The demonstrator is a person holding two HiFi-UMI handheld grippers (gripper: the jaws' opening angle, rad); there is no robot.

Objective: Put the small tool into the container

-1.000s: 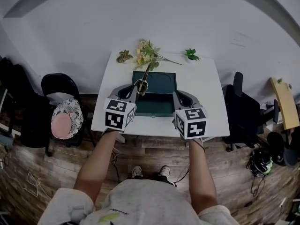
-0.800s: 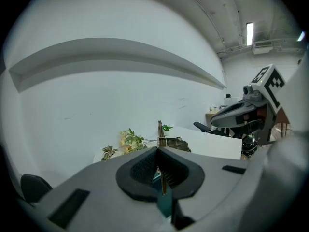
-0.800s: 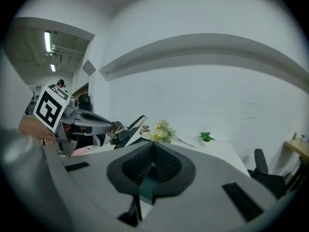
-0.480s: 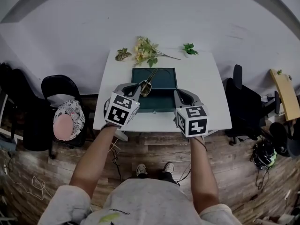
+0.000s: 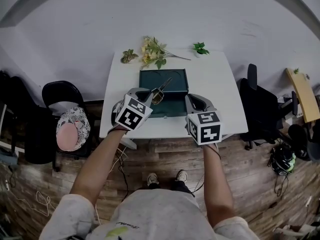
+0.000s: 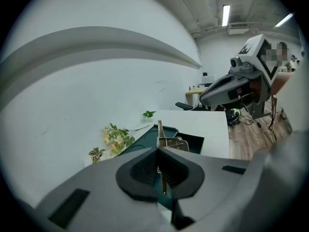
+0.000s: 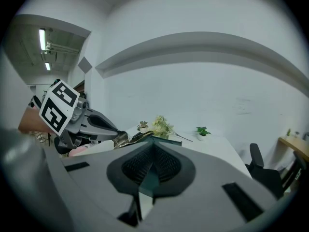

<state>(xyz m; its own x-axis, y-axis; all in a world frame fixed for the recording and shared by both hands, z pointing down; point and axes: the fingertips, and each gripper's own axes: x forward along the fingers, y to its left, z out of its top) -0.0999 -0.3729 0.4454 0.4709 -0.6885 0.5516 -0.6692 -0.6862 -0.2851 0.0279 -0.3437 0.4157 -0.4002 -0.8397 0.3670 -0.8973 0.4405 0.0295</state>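
One small tool (image 5: pixel 161 89) is held clamped in the left gripper (image 5: pixel 148 95) and has been tilted down just ahead of its jaws, over the container (image 5: pixel 177 81). Release is judged close. Right gripper (image 5: pixel 192 103) jaws are seen pressed together with nothing between them.

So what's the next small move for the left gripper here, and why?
Probably lower the left gripper toward the open container before releasing: its jaws are shut on the small tool, which appears to hang above it, not yet inside.

Bench (image 5: pixel 220 99): white, I see it against the wall.
Flowers (image 5: pixel 151 53): yellow bunch at its far edge.
Chair (image 5: pixel 62 96): black, left of bench.
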